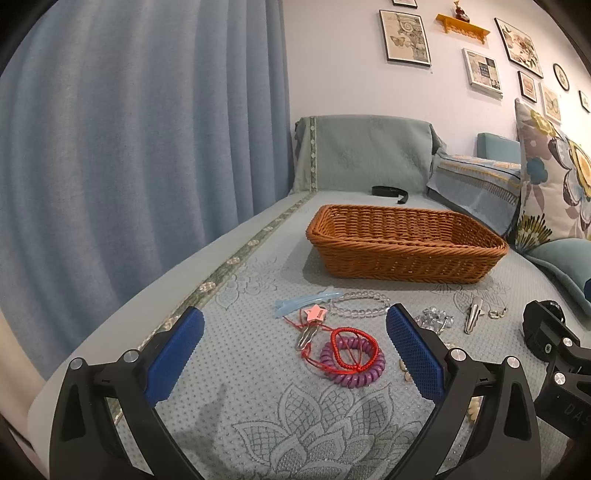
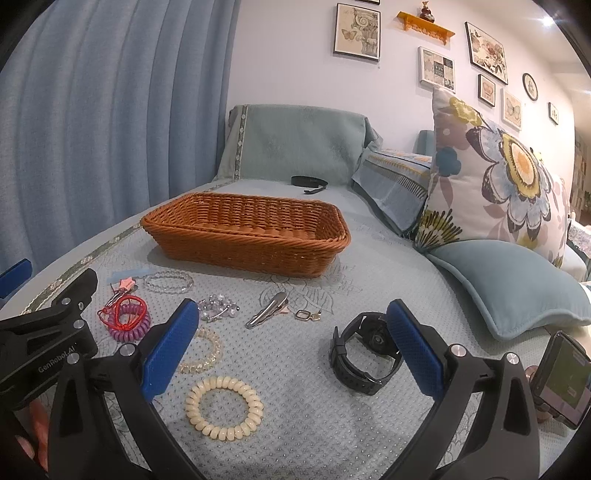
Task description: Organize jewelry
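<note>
Right wrist view: we are holding both claws (image 2: 290,339) (image 1: 295,343) wide open, empty; silver clip (image 2: 266,315) lying diagonally toward the basket (image 2: 243,240) on the sofa cover (image 2: 314,387).

Blue curtain (image 1: 129,147), framed pictures (image 2: 356,31), teal sofa (image 2: 295,140)

One basket (image 2: 258,240) sits on the sofa. Near it lie two coil hair ties, purple (image 2: 131,328) and cream (image 2: 223,408), two clear bead bracelets (image 2: 168,282) (image 2: 207,356), and one red cord (image 1: 354,349). There are also one watch (image 2: 360,354), three hair clips (image 2: 267,314) (image 1: 306,304) (image 1: 314,325) and one crystal piece (image 2: 218,306).
</note>
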### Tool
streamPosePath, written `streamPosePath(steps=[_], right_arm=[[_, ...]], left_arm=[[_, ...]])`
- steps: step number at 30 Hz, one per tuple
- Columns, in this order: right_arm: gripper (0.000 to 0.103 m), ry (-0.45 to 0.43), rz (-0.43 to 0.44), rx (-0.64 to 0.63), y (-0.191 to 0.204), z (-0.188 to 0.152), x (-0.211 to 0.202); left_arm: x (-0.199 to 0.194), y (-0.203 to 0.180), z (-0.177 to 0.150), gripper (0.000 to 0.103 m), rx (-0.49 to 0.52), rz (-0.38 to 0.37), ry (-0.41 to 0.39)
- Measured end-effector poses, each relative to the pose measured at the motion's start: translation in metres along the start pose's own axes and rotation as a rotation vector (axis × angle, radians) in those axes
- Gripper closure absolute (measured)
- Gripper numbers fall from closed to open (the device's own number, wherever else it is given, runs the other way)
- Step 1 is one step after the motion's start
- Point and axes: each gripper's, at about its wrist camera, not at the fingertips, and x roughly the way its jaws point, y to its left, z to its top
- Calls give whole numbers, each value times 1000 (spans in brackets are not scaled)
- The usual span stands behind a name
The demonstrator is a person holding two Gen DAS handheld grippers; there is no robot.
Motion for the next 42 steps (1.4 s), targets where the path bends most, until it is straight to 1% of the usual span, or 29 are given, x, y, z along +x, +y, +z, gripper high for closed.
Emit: streamPosePath(steps=[3, 4, 19, 31, 34, 35, 36, 38, 39, 40, 41, 42], right_arm=[[6, 2, 0, -1, 0, 1, 1], [6, 2, 0, -1, 0, 1, 1], [6, 2, -2, -3, 1, 1, 1], [6, 9, 1, 11, -2, 2, 2], [6, 18, 2, 23, -6, 4, 3], [8, 23, 0, 25, -6, 4, 4], [11, 26, -1, 28, -7, 5, 5], [13, 41, 3, 40, -11, 6, 7], [16, 59, 4, 51, -15, 6, 9], [18, 73, 6, 59, -17, 7, 10], [22, 91, 11, 69, -20, 7, 12], [23, 109, 17, 82, -24, 8, 13]], left_arm=[[0, 0, 0, 7, 1, 0, -1], [0, 0, 0, 7, 6, -16, 30], [1, 1, 0, 7, 9, -25, 43], [1, -3, 0, 7, 16, -46, 67], [2, -4, 0, 7, 17, -87, 88], [4, -3, 1, 7, 16, -106, 101], [8, 0, 3, 8, 11, -145, 137], [16, 11, 10, 14, -1, -190, 204], [20, 23, 16, 19, -18, -208, 241], [22, 38, 22, 22, -50, -227, 260], [25, 51, 27, 22, -80, -249, 272], [28, 69, 34, 22, -125, -286, 294]])
